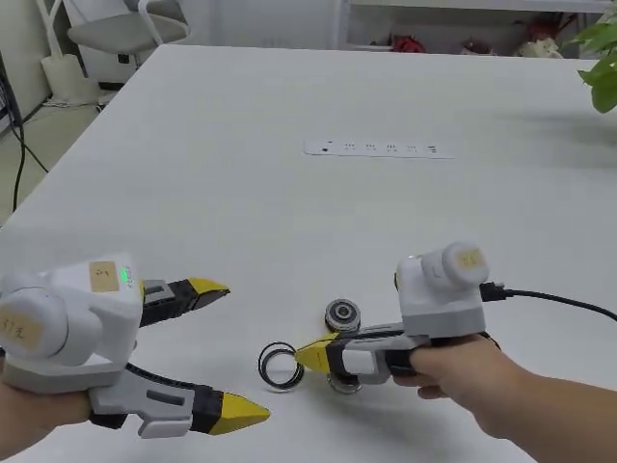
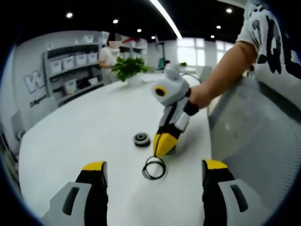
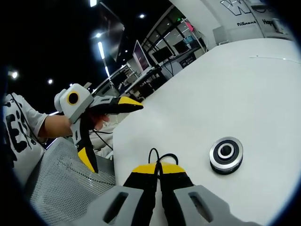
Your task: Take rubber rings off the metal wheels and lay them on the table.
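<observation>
The right claw [image 1: 313, 355] is pressed together. Its yellow tips appear to nip the near edge of the rubber rings [image 1: 278, 367], thin black loops lying flat on the smooth white counter [image 1: 289, 193] at 9 o'clock from that tip. The metal wheel [image 1: 342, 314], a small round disc of bright steel with a dark outer band, lies on its face at about 1 o'clock from the rings, nearer the right claw than the left. The left claw [image 1: 224, 350] is spread wide and holds nothing, with the rings at its 3 o'clock. I judge that releasing the rings comes next, then reaching for the wheel.
</observation>
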### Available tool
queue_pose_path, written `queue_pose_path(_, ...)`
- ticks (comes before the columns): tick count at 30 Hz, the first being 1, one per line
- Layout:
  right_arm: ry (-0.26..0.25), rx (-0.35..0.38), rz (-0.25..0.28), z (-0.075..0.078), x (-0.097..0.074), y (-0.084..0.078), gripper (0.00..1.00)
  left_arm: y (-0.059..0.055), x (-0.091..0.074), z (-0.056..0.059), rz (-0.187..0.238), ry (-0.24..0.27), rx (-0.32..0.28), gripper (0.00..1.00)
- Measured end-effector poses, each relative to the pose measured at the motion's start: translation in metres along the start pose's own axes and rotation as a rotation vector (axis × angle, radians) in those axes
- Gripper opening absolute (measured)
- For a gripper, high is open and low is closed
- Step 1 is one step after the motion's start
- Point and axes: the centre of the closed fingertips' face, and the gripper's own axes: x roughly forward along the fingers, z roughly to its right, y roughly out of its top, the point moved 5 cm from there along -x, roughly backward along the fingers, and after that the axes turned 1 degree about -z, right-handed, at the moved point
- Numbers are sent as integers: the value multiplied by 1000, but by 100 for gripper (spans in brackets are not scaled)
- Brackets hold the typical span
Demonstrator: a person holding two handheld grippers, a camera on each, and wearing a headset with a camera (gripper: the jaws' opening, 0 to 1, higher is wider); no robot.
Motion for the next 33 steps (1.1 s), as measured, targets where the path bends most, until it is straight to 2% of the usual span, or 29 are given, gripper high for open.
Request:
queue_pose_path(9,-29,-11,-6,3,2,-2,0,-1,-1,2,-6,8,-8,84)
queue_pose_path(19,-48,-30,0,5,1,-1,0,-6,-1,-3,-14,14,-19,82)
queue_pose_path(33,-49,-81,-14,2,2,-2,4,-6,3,-2,-16,8,-23,80)
